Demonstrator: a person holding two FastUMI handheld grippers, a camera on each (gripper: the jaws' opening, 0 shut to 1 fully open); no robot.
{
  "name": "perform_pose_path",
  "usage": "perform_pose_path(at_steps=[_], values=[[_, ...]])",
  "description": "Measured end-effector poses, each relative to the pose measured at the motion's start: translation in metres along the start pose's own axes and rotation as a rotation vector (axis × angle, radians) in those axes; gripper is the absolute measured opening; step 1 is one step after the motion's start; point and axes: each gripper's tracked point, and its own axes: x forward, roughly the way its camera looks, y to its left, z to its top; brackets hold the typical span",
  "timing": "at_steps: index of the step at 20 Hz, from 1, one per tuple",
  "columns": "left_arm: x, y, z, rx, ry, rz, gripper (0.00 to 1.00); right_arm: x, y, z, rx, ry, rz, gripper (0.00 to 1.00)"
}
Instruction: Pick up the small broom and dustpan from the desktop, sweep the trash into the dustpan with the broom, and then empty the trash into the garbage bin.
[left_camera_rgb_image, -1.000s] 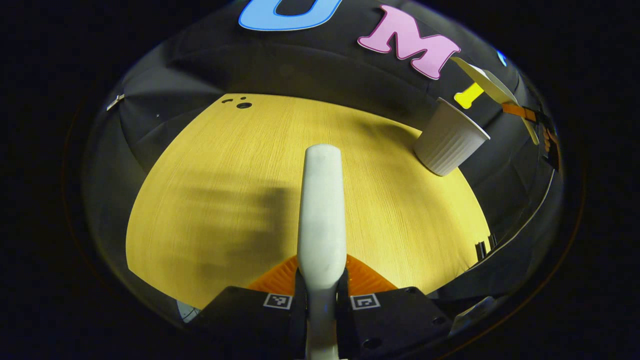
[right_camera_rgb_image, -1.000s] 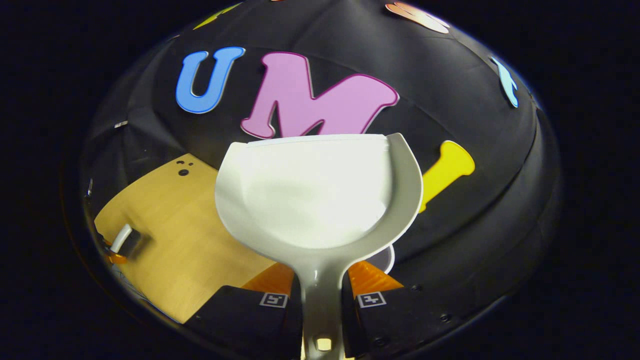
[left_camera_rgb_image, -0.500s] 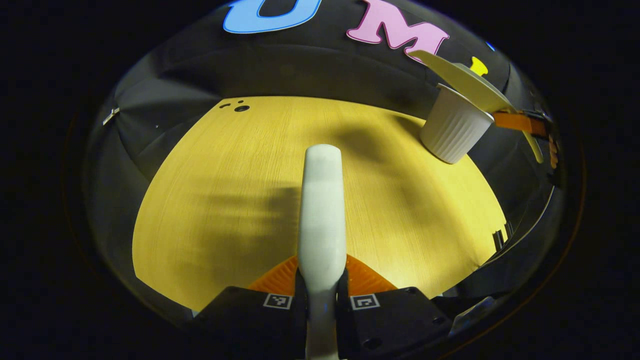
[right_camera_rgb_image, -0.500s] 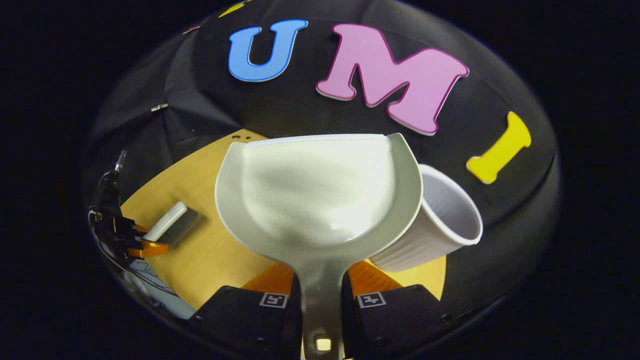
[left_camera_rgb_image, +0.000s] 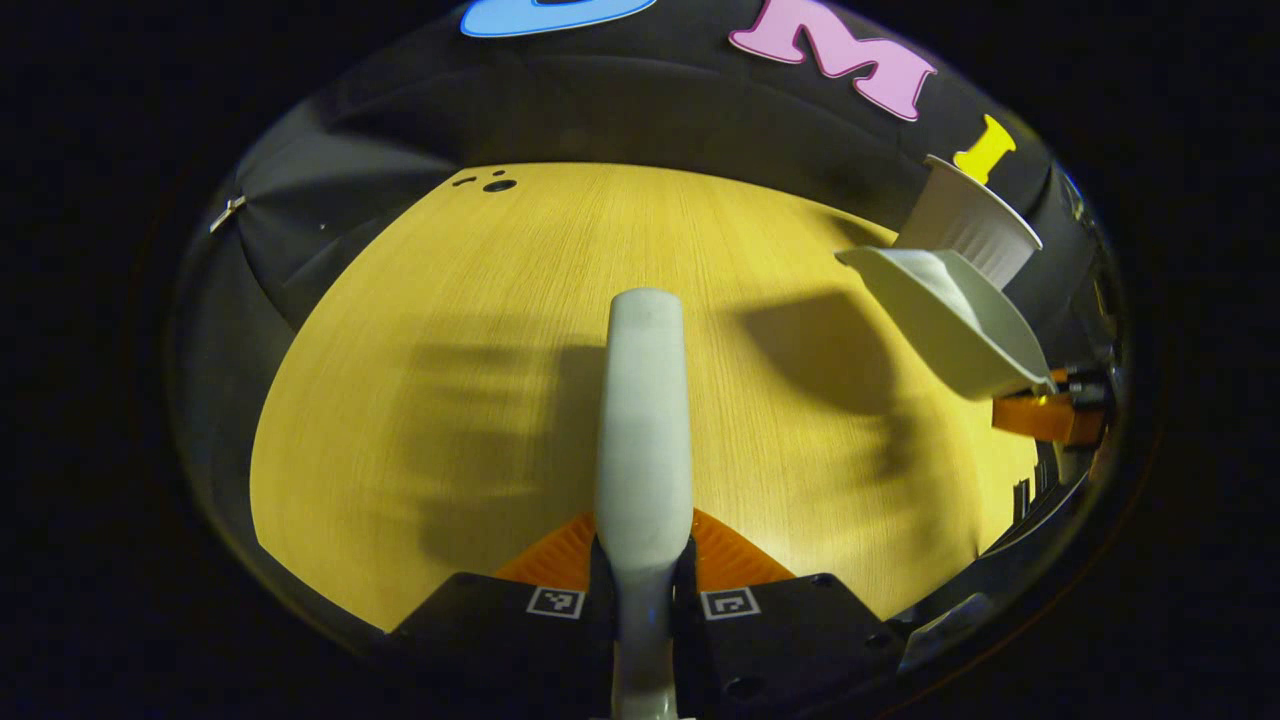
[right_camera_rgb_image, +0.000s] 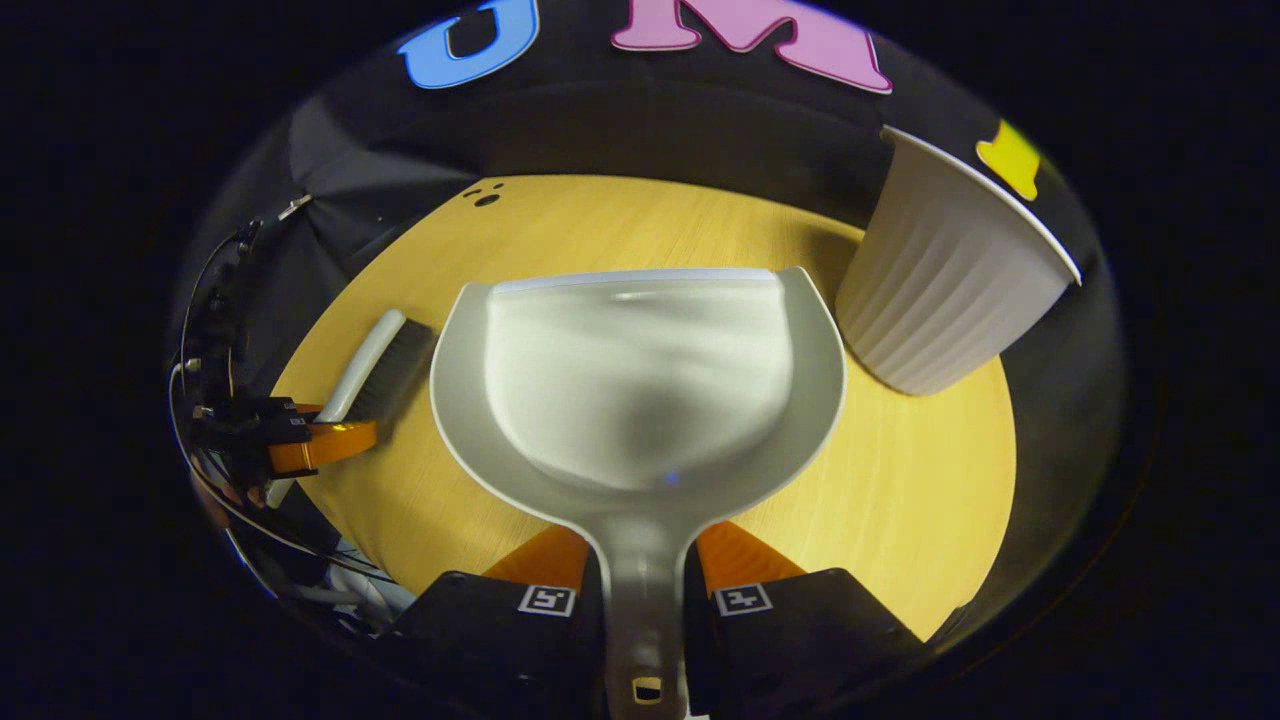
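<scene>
Pale plastic sits clamped in both my tools: the left tool (left_camera_rgb_image: 642, 590) grips the broom (left_camera_rgb_image: 642, 420) by its handle, and the right tool (right_camera_rgb_image: 645, 600) pinches the dustpan (right_camera_rgb_image: 635, 380) handle. The pan looks empty, held above the wooden table (right_camera_rgb_image: 900, 500), just beside the ribbed white garbage bin (right_camera_rgb_image: 945, 275). I judge emptying done; next I would lower both gently onto the table.

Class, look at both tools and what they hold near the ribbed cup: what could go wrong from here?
1. The dustpan, held in the right tool, sits close beside the cup; a sideways swing might knock it over.
2. The broom, held in the left tool, hangs above the table; it may drop if the grip slips.
</scene>
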Motion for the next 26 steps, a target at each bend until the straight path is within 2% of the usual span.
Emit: perform_pose_path(at_steps=[2,3,5,6,7,12,16,18,19,20,21,23,24,25,26], values=[[0.007,0.000,0.003,0.007,0.006,0.015,0.28,0.005,-0.001,-0.007,0.059,0.024,0.004,0.35],[0.011,0.001,0.005,0.010,0.013,0.025,0.28,0.008,-0.003,-0.011,0.086,0.034,0.000,0.39],[0.021,0.003,0.008,0.018,0.024,0.040,0.30,0.016,-0.007,-0.021,0.135,0.051,-0.015,0.35],[0.025,0.004,0.011,0.024,0.026,0.046,0.27,0.020,-0.009,-0.026,0.153,0.059,-0.021,0.39],[0.028,0.004,0.014,0.030,0.033,0.056,0.27,0.022,-0.010,-0.028,0.167,0.067,-0.027,0.35],[0.034,0.000,0.030,0.123,0.059,0.098,0.30,0.036,-0.008,-0.035,0.218,0.102,-0.051,0.35],[0.035,-0.008,0.040,0.167,0.067,0.118,0.30,0.037,-0.010,-0.037,0.182,0.112,-0.074,0.36],[0.036,-0.009,0.040,0.166,0.069,0.117,0.35,0.039,-0.010,-0.038,0.170,0.116,-0.080,0.37],[0.034,-0.011,0.038,0.165,0.072,0.116,0.37,0.038,-0.008,-0.038,0.179,0.121,-0.070,0.42],[0.033,-0.014,0.039,0.164,0.070,0.111,0.37,0.037,-0.007,-0.039,0.197,0.121,-0.059,0.38],[0.031,-0.014,0.039,0.165,0.063,0.110,0.34,0.037,-0.007,-0.038,0.211,0.115,-0.054,0.38],[0.026,-0.016,0.041,0.169,0.042,0.098,0.48,0.032,-0.005,-0.036,0.217,0.105,-0.052,0.39],[0.022,-0.018,0.043,0.168,0.028,0.087,0.46,0.030,-0.002,-0.034,0.221,0.099,-0.043,0.44],[0.015,-0.022,0.046,0.162,0.008,0.073,0.61,0.027,0.002,-0.031,0.223,0.089,-0.031,0.48],[0.007,-0.026,0.049,0.154,-0.014,0.059,0.75,0.022,0.005,-0.026,0.220,0.074,-0.023,0.62]])
